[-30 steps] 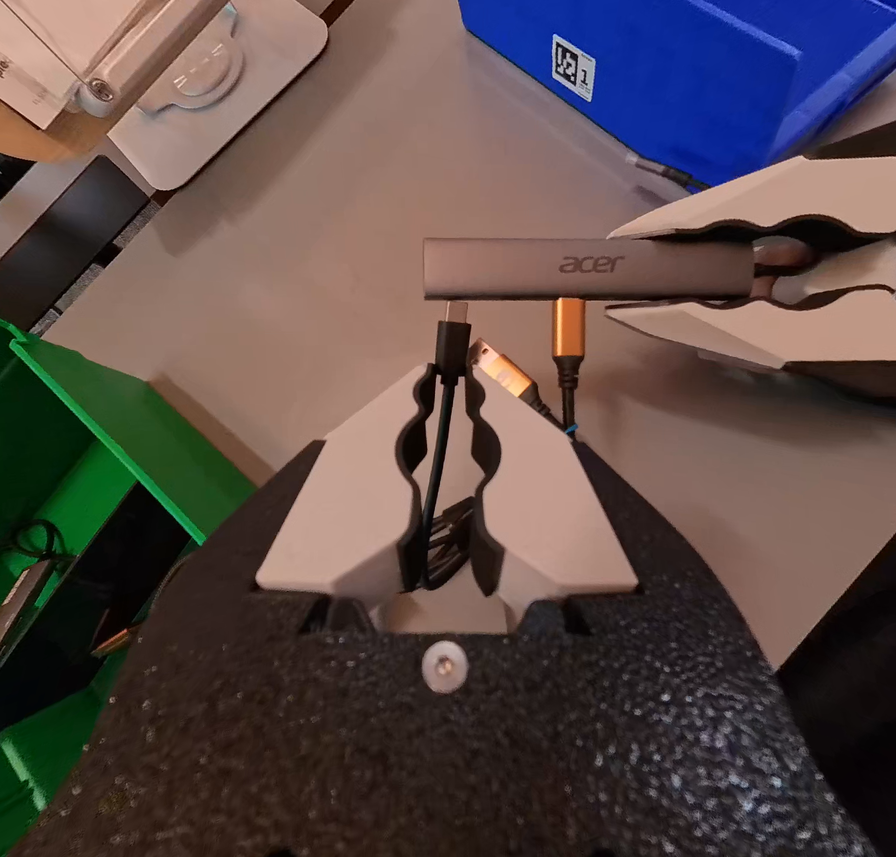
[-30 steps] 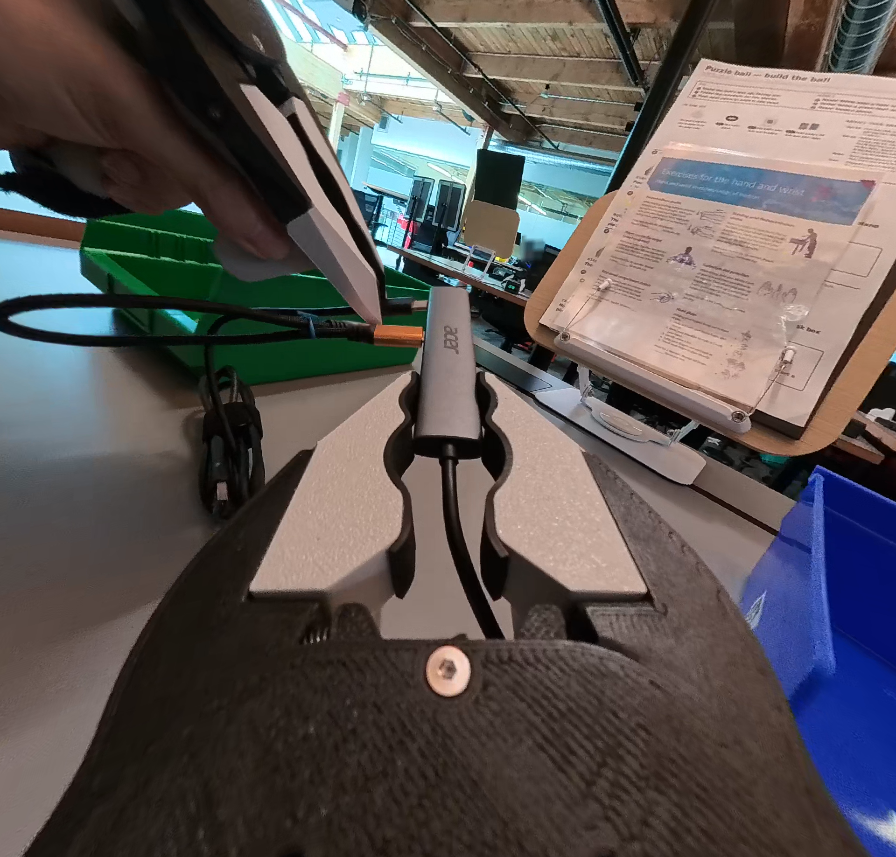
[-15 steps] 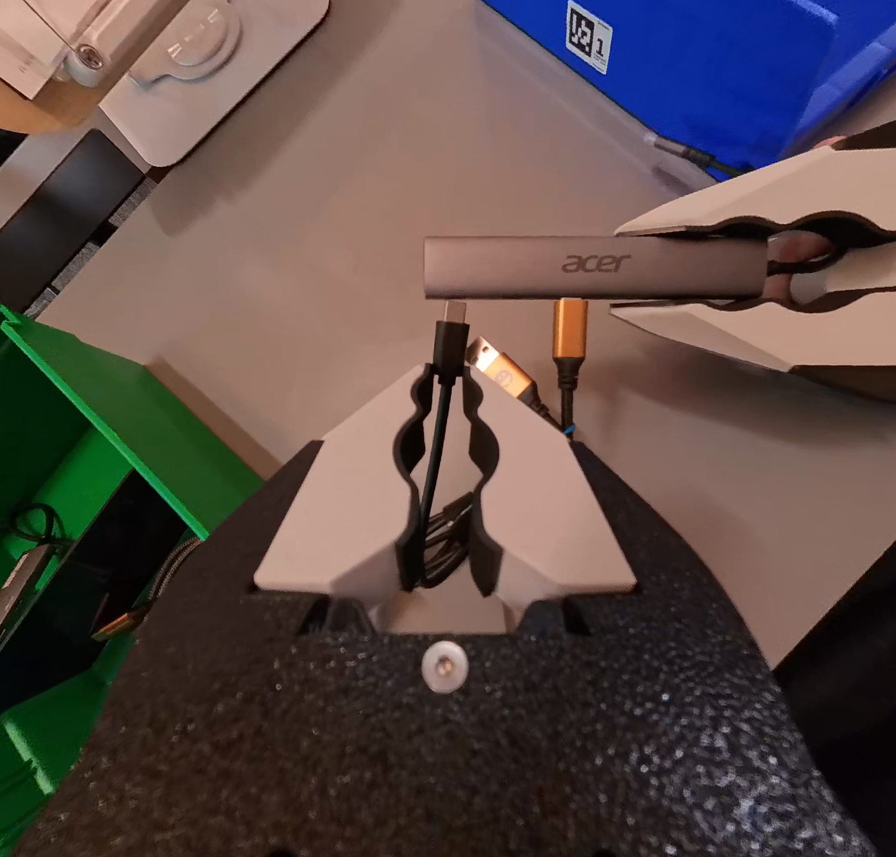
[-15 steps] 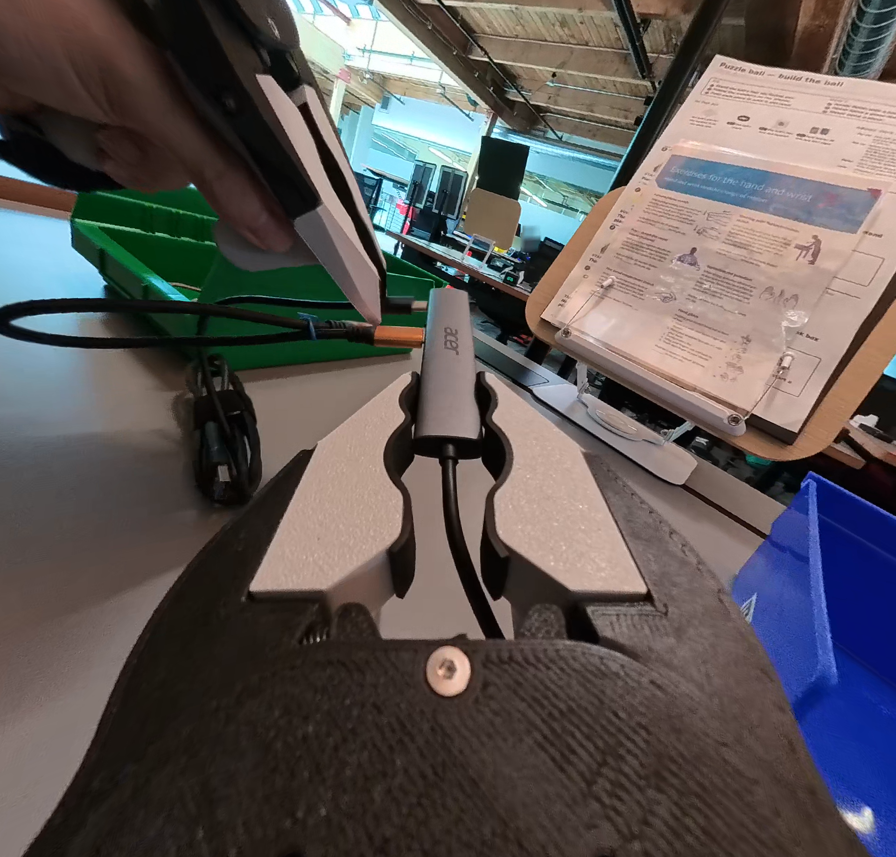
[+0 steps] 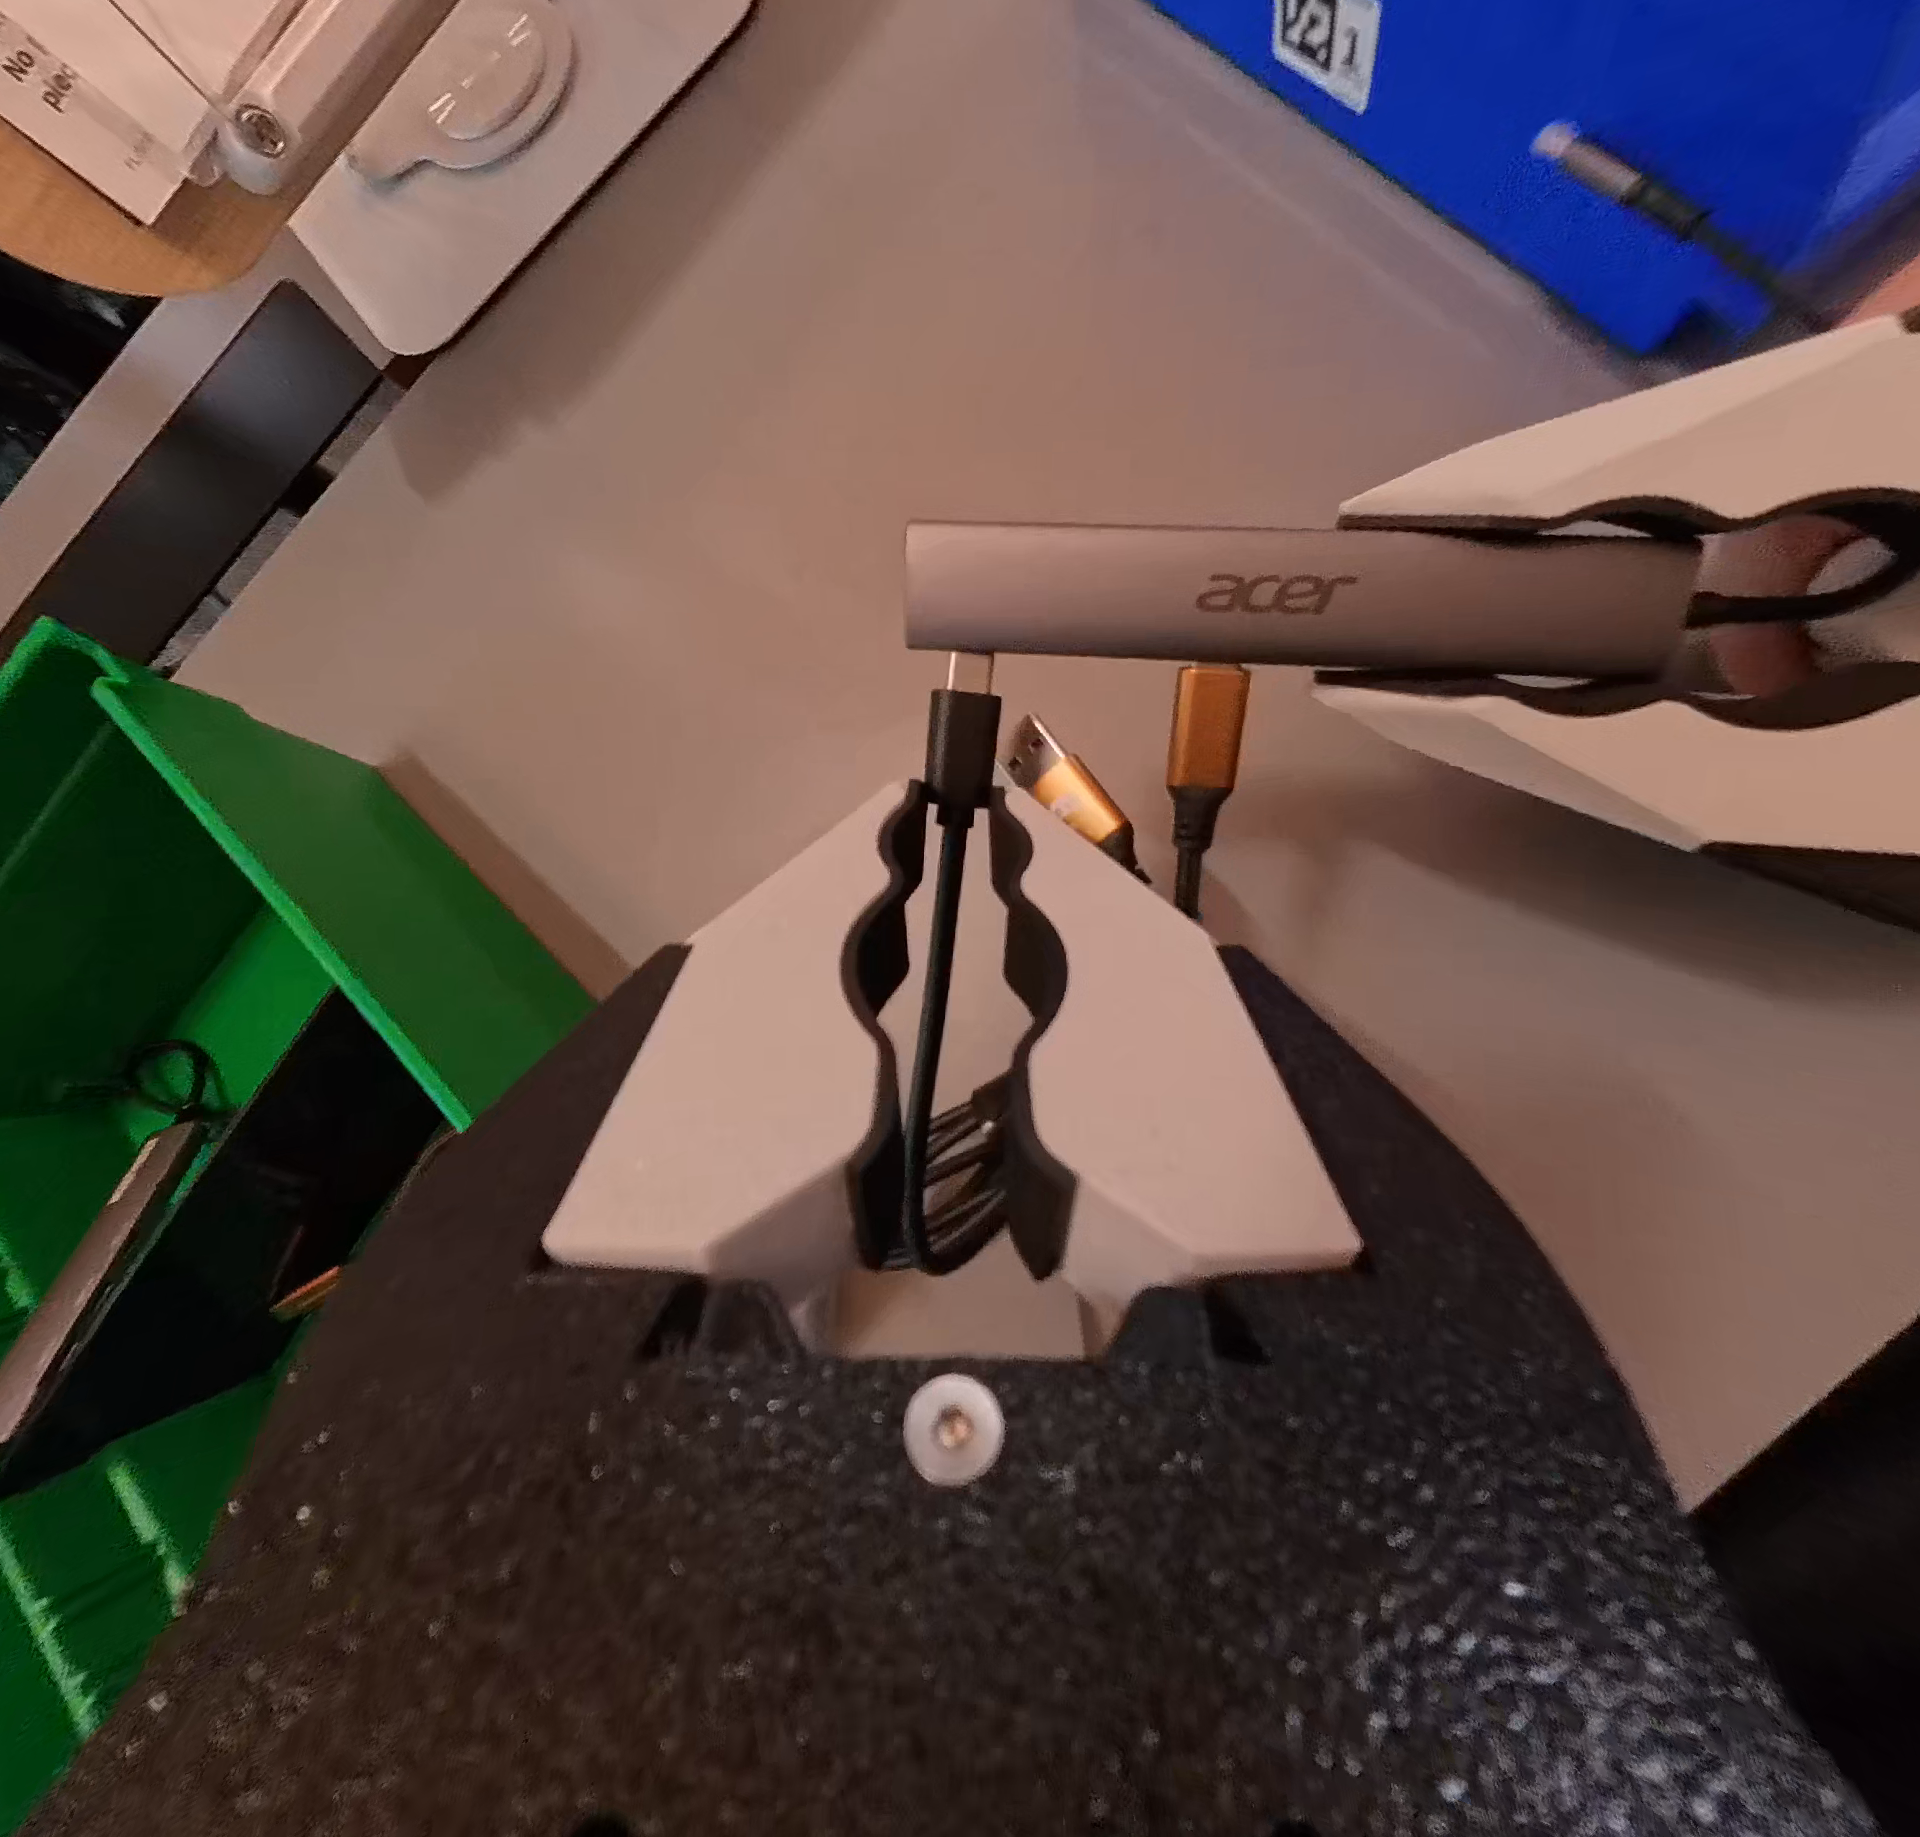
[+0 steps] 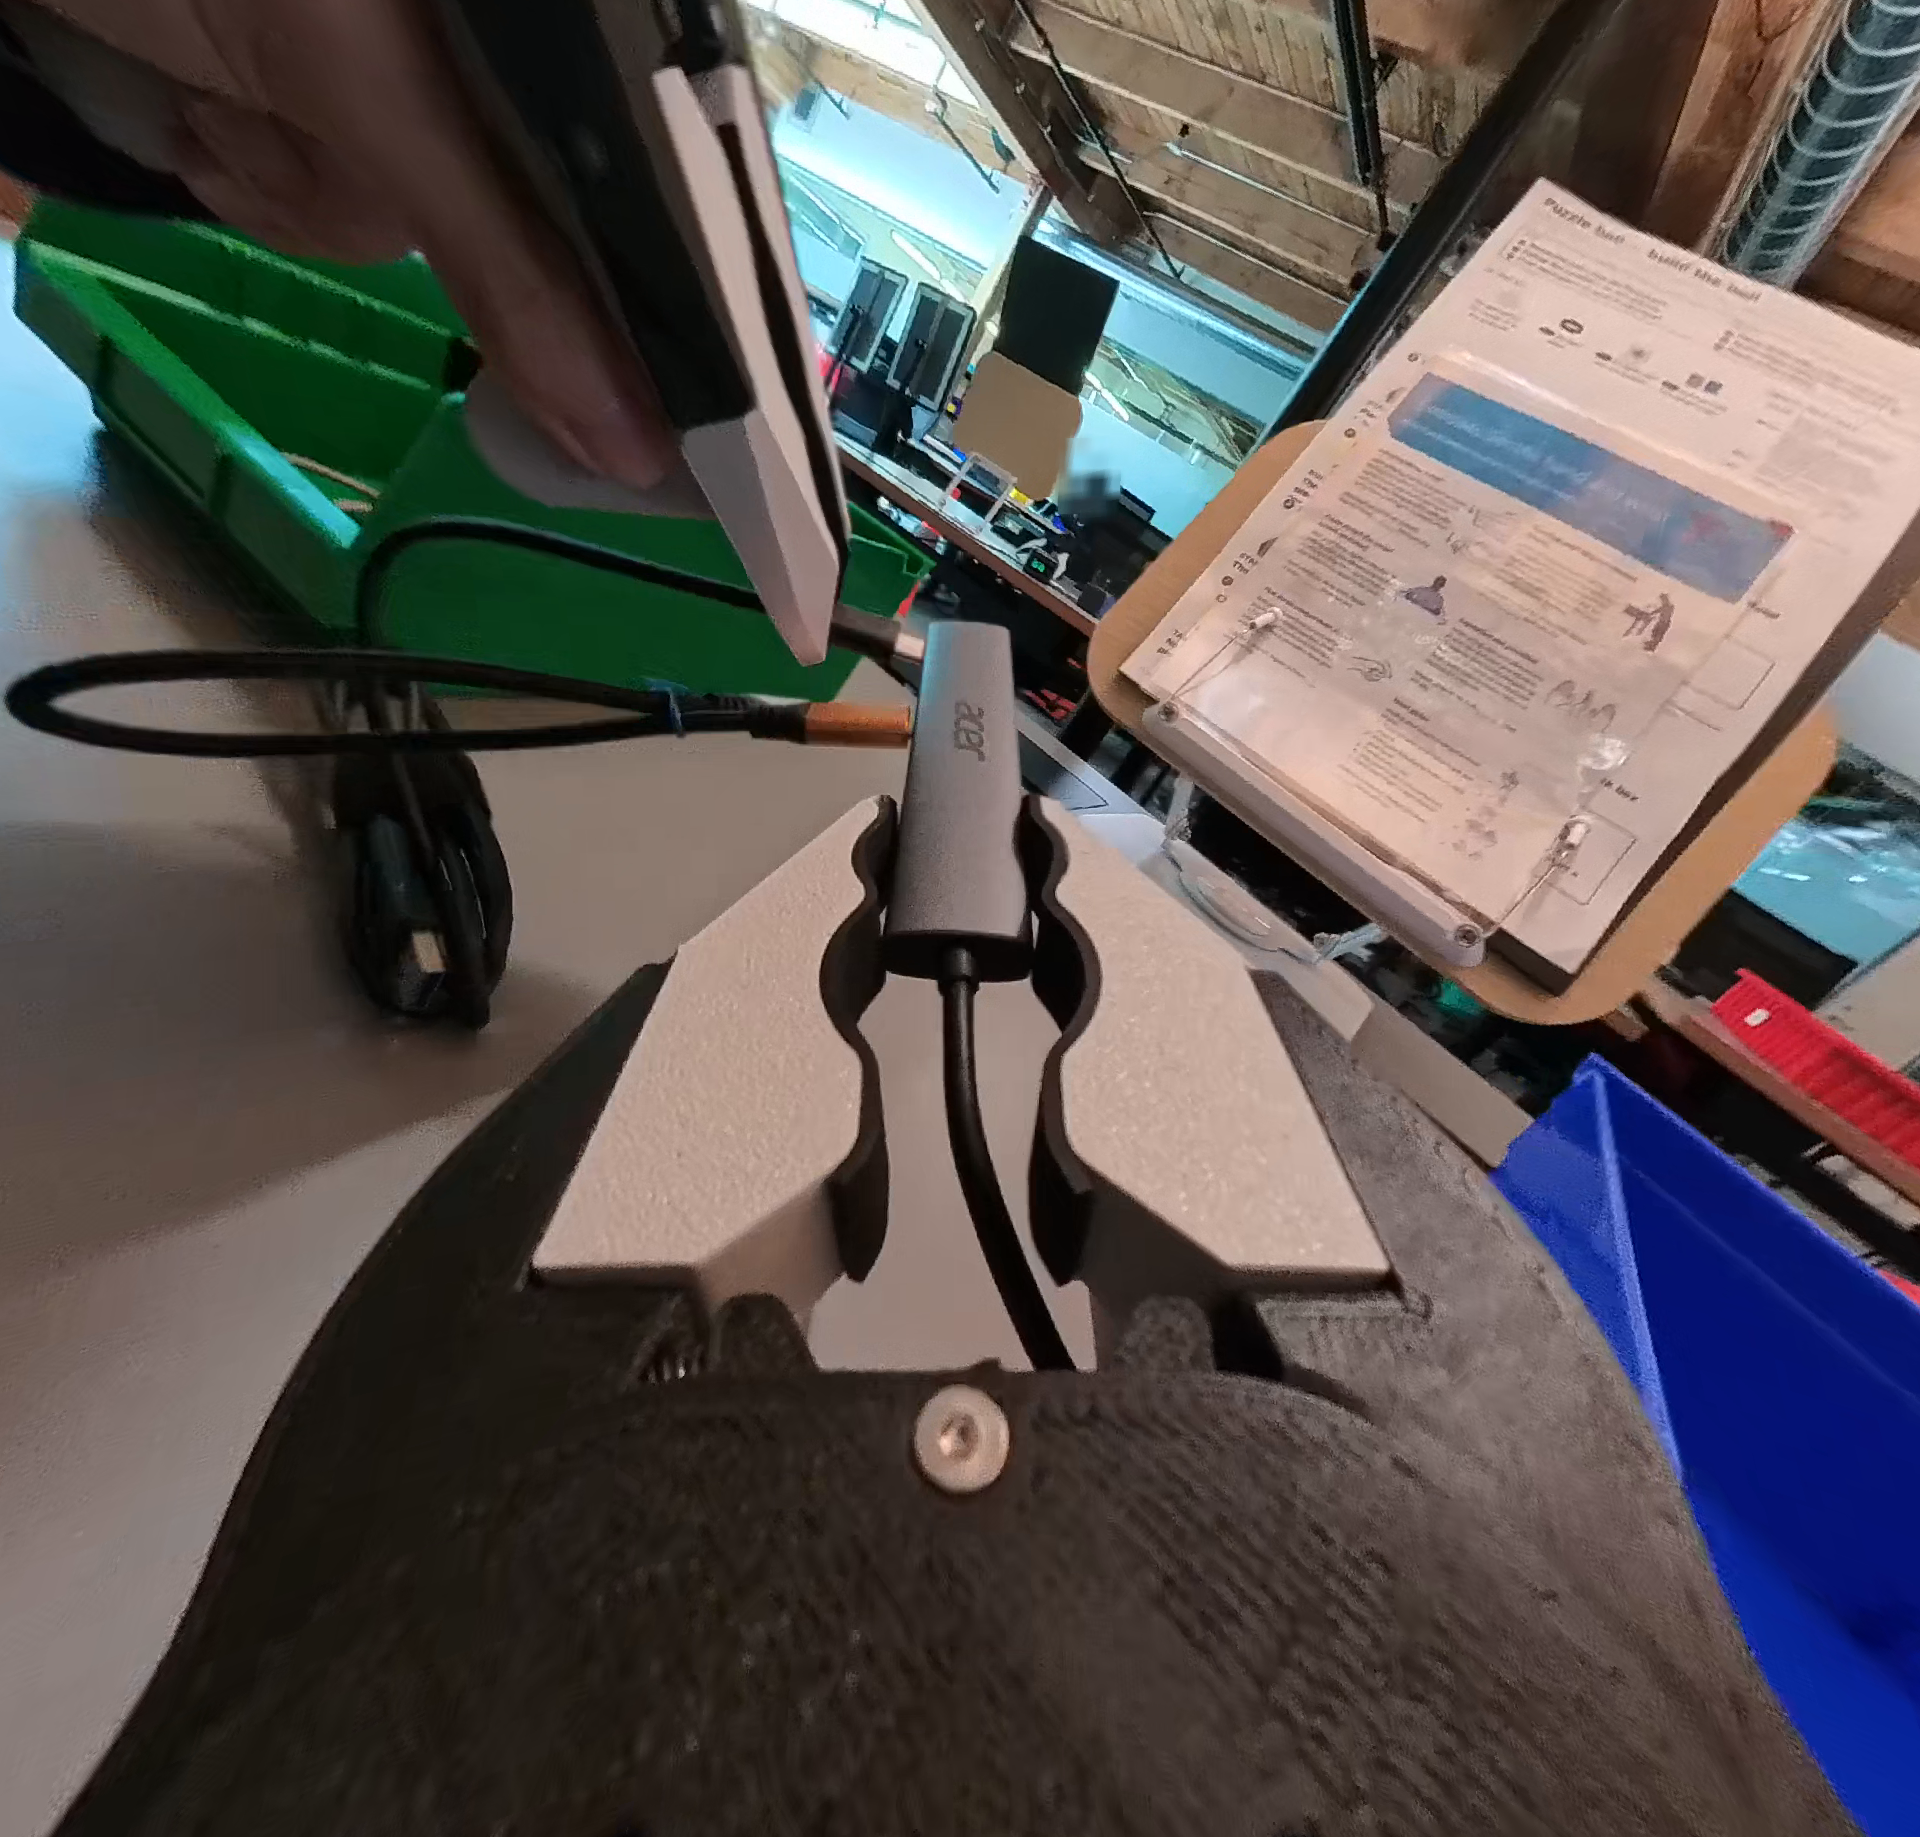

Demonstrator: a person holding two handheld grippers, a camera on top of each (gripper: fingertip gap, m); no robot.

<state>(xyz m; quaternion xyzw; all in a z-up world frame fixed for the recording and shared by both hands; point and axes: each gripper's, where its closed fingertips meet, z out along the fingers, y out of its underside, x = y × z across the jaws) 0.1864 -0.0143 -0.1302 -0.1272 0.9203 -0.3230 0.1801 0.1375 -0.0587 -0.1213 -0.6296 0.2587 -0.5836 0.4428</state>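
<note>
The grey hub (image 5: pixel 1278 598) is held level above the worktop (image 5: pixel 831 437) by the closed right claw (image 6: pixel 956 852), while the black plug (image 5: pixel 961 743), pinched in the left claw (image 5: pixel 954 800), is met squarely at its port.

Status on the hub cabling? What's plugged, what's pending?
Done: the orange plug sits in the grey hub.
In hand: the right tongs clamp the hub's cable end; the left tongs pinch the black plug, its metal tip at a hub port, not fully in.
Left: a second orange plug lies loose on the table.
</note>
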